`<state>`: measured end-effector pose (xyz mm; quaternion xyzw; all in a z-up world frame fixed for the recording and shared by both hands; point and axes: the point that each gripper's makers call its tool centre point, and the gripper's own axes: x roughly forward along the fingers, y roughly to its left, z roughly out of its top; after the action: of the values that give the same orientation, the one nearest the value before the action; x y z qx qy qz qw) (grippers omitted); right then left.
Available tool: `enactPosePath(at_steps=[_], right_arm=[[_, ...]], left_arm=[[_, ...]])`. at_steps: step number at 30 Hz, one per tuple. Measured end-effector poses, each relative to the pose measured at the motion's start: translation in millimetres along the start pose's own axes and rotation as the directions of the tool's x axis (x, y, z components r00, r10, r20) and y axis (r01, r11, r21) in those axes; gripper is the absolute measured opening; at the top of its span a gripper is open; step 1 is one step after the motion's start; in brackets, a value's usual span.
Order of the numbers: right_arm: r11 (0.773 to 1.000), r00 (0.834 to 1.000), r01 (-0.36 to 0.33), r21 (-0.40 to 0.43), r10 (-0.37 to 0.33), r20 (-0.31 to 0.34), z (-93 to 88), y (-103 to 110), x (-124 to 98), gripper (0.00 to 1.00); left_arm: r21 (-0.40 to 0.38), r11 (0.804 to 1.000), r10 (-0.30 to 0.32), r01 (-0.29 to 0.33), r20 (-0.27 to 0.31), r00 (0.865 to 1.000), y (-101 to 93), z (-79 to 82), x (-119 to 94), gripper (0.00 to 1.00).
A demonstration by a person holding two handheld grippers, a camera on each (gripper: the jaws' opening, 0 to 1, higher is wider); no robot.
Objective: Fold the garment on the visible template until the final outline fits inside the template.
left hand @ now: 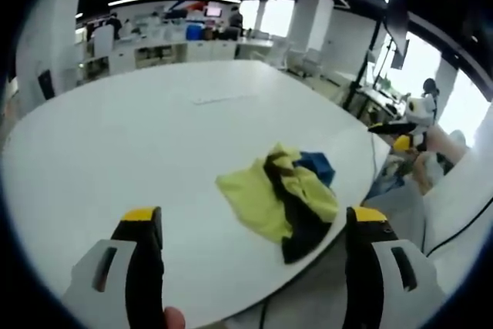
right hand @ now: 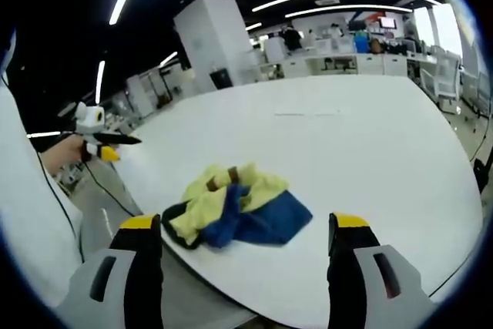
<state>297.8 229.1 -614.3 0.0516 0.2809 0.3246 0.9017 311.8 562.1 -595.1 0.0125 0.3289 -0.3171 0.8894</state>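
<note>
1. The left gripper (left hand: 256, 225) hovers over the near tabletop (left hand: 139, 136), jaws spread wide and holding nothing.
2. The right gripper (right hand: 245, 233) hangs likewise, jaws wide and empty.
3. The garment (left hand: 285, 194), a crumpled heap of yellow, blue and black, lies at the white tabletop's near edge, between and beyond the jaws, touching neither gripper.
4. A faint template outline (left hand: 223, 99) marks the tabletop's far middle, well apart from the garment.

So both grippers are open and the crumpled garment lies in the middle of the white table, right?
Not the middle: the garment lies crumpled near the table's edge, as the left gripper view shows. Both the left gripper and right gripper are open.
</note>
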Motion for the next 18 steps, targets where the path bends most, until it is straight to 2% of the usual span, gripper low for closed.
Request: enactPosePath(at_steps=[18], right_arm=[[1.0, 1.0, -0.01, 0.013, 0.01, -0.009, -1.3, -1.5, 8.8, 0.84]], left_arm=[[-0.003, 1.0, -0.016, 0.016, -0.015, 1.0, -0.2, -1.8, 8.5, 0.94]])
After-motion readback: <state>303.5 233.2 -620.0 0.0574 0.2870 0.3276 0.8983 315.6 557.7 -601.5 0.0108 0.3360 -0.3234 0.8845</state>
